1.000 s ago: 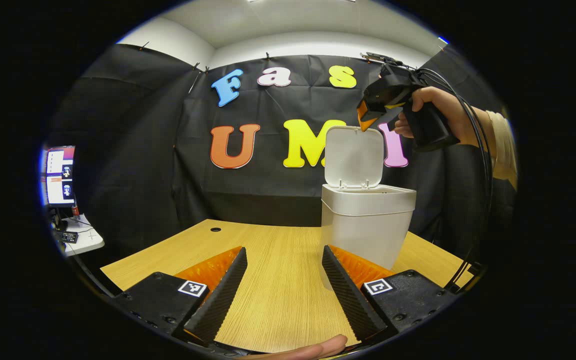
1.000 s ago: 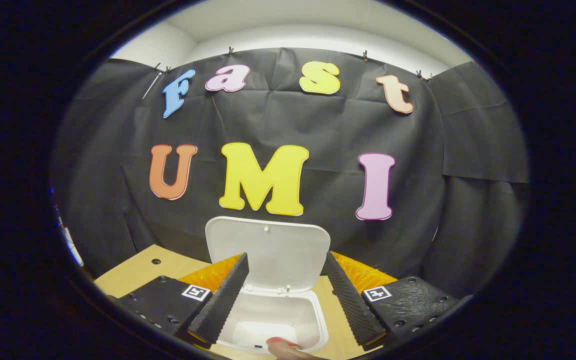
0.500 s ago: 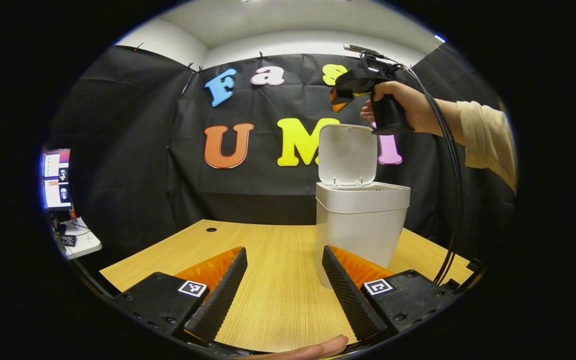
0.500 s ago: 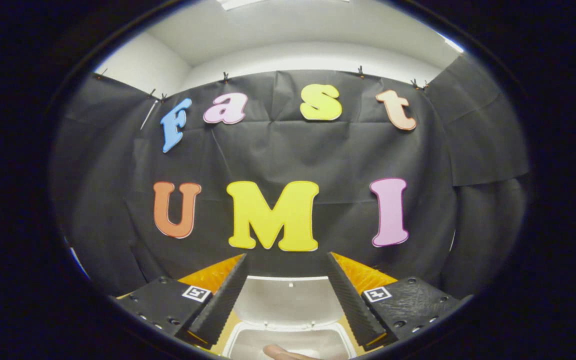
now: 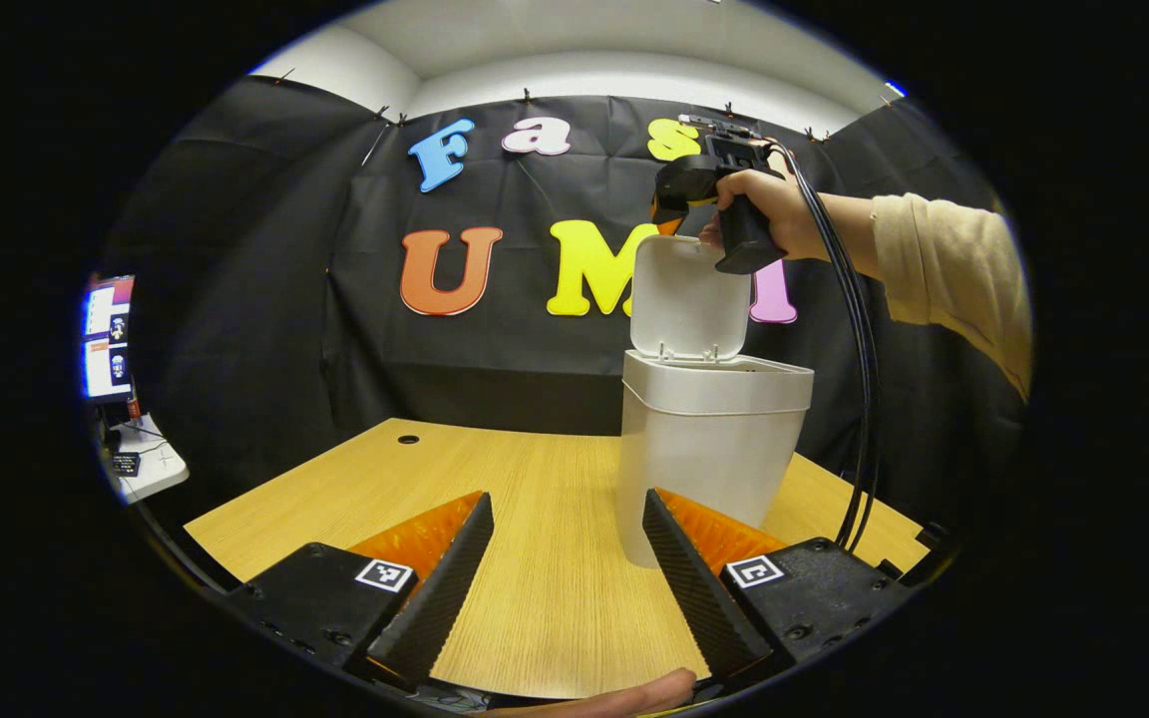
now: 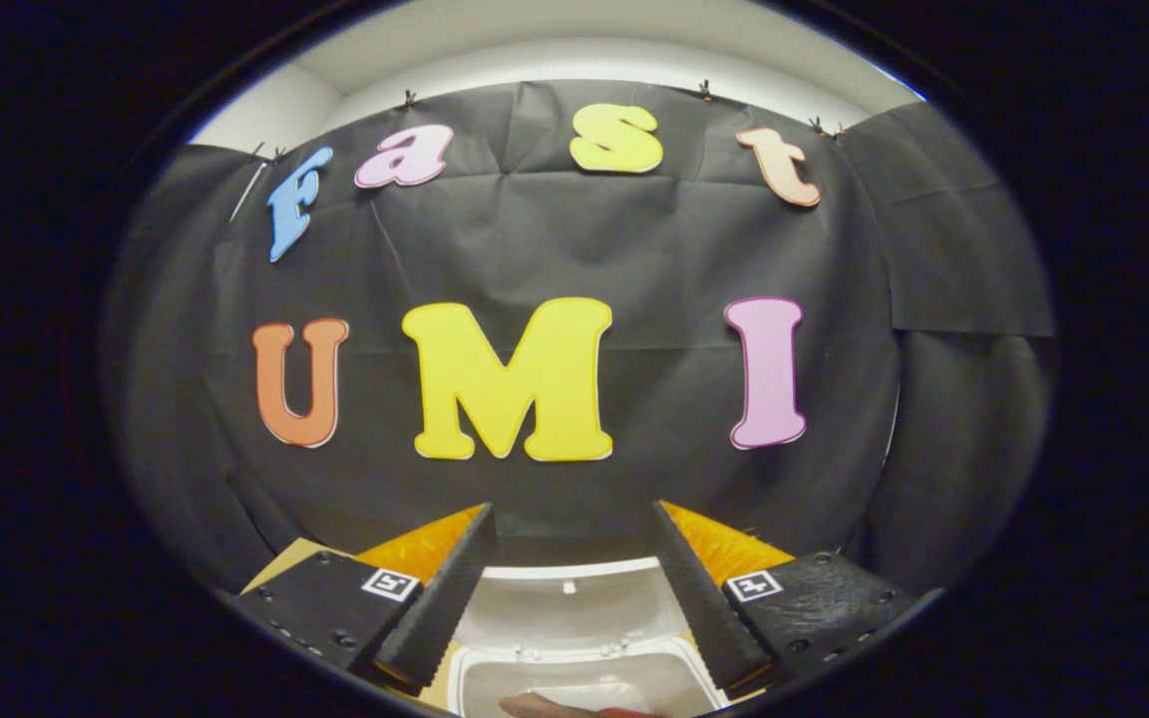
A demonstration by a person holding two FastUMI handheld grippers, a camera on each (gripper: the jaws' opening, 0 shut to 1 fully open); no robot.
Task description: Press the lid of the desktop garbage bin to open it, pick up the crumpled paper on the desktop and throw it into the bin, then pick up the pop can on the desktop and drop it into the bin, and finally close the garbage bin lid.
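Observation:
A white desktop bin (image 5: 709, 449) stands on the wooden table (image 5: 495, 499) with its lid (image 5: 686, 299) raised upright. In the left gripper view, my left gripper (image 5: 567, 578) hangs open low over the table, just left of the bin, with nothing between its fingers. A hand holds my right gripper (image 5: 669, 204) above the lid's top edge; its jaws are hard to make out there. In the right gripper view, the right gripper (image 6: 570, 588) is open above the lid (image 6: 574, 603) and the bin's rim (image 6: 495, 663), looking down into it.
A cable (image 5: 859, 379) hangs from the right gripper down past the bin's right side. A small hole (image 5: 408, 439) marks the table's far left. A side desk with a monitor (image 5: 106, 334) stands beyond the table's left edge.
The right gripper has moved left and forward over the lid's top edge, and the sleeve has come further into view. The lid stays upright. My left gripper has barely moved.

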